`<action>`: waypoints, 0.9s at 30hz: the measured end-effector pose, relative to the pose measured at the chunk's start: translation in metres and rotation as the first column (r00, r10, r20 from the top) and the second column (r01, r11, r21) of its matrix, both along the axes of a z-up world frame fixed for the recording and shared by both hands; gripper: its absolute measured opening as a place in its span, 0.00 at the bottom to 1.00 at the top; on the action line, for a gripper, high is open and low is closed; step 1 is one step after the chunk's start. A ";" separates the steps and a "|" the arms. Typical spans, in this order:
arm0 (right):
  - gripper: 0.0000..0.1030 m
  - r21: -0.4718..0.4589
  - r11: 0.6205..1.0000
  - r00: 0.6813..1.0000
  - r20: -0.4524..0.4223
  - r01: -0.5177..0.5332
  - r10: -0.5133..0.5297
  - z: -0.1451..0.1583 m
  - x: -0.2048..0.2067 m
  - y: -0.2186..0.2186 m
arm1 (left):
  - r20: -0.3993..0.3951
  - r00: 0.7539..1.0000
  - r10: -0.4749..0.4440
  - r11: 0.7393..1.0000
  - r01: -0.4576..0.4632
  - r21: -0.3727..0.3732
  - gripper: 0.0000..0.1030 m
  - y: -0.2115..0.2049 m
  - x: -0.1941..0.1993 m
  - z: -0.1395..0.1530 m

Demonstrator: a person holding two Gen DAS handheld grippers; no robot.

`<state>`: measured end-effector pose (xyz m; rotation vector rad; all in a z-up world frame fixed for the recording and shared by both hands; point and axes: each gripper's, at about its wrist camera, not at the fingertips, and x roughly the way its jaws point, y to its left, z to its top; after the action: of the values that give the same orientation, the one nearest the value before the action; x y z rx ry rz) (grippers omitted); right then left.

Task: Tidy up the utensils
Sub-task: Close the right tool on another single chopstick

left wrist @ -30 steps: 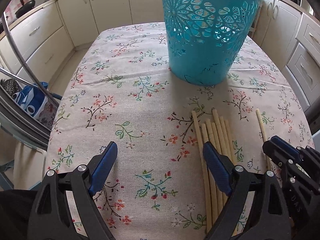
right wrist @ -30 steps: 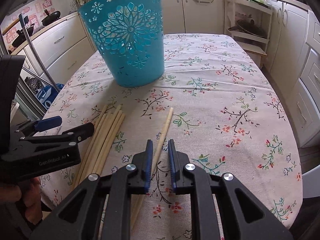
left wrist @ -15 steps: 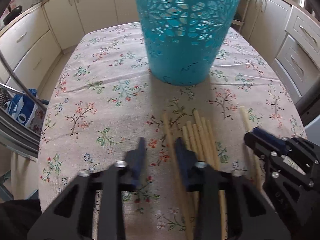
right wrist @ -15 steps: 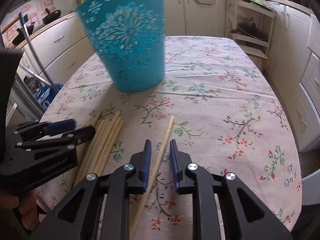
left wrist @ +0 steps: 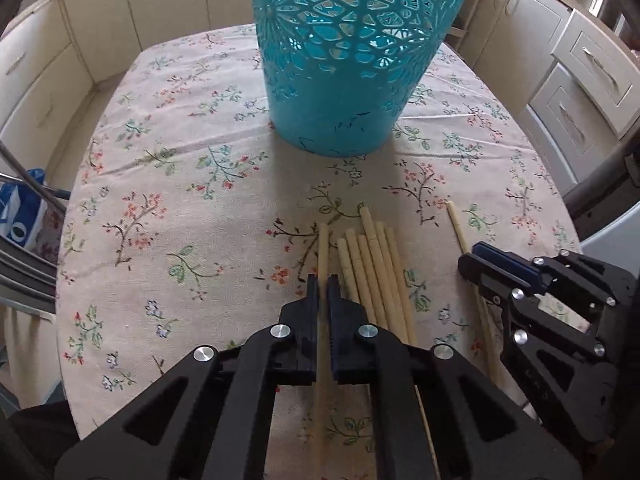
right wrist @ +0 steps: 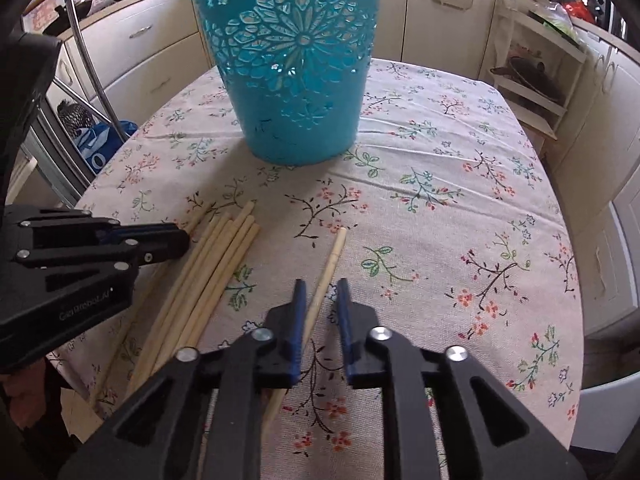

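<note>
Black left tongs (left wrist: 323, 280) hide gripped chopstick's (left wrist: 322, 248) middle.

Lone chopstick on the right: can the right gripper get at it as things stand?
Probably yes. The right gripper straddles the lone chopstick, jaws apart, one pad against it; the pile lies clear to its left.

basket (left wrist: 340, 80) rim cut off at top, chopstick (left wrist: 322, 320) near end hidden under left gripper (left wrist: 322, 286)

There are seven wooden chopsticks: five lie bunched together (left wrist: 376, 272), one sits in the left claw (left wrist: 322, 285), and one lies alone (right wrist: 330, 258). There is one blue basket (left wrist: 352, 52). There are two black claws.
</note>
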<state>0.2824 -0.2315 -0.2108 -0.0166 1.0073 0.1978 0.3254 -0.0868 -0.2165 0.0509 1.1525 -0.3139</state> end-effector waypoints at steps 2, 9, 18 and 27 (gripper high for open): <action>0.08 0.045 0.999 1.000 0.003 0.017 -0.017 -0.001 0.000 -0.007 | 0.012 1.000 0.013 0.999 -0.013 -0.034 0.04 0.006 -0.003 0.008; 0.07 0.070 0.997 0.999 0.027 0.035 -0.037 -0.002 -0.002 -0.007 | 0.168 0.984 0.052 0.982 -0.019 -0.190 0.04 0.031 -0.012 0.077; 0.07 0.070 0.997 0.998 0.036 0.040 -0.042 -0.001 -0.004 -0.006 | 0.418 0.900 0.120 0.937 0.037 -0.347 0.04 0.037 0.001 0.186; 0.07 0.083 0.996 0.998 0.039 0.035 -0.039 -0.002 -0.004 -0.009 | 0.568 0.780 0.263 0.910 -0.005 -0.415 0.04 0.027 0.054 0.246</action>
<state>0.2787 -0.2404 -0.2132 0.0727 0.9572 0.2043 0.3796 -0.0601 0.0299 -0.2729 0.4160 -0.3586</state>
